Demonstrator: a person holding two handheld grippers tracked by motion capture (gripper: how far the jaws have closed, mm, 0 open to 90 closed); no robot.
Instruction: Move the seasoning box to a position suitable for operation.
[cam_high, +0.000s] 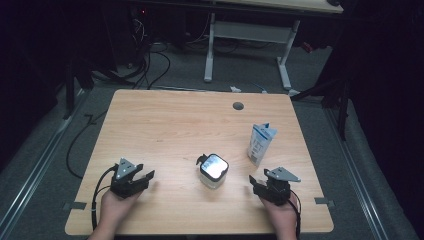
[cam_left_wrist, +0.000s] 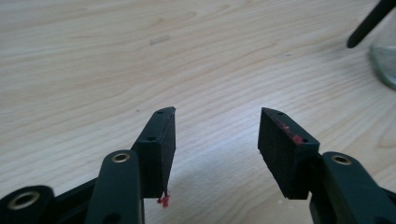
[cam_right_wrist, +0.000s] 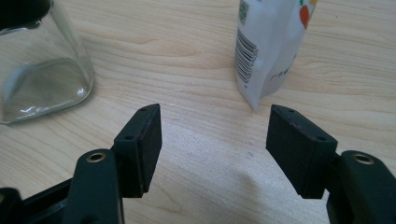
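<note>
A clear glass jar with a black latch at its rim stands in the middle of the wooden table. To its right a white and blue pouch stands upright. My left gripper rests near the front left edge, open, with bare wood between its jaws. The jar's edge shows far right in the left gripper view. My right gripper sits near the front right, open and holding nothing. Ahead of it are the jar on the left and the pouch on the right.
A round cable hole lies near the table's far edge. Beyond the table, cables run over a grey floor and another desk's white legs stand there. Tape marks sit at the table's front corners.
</note>
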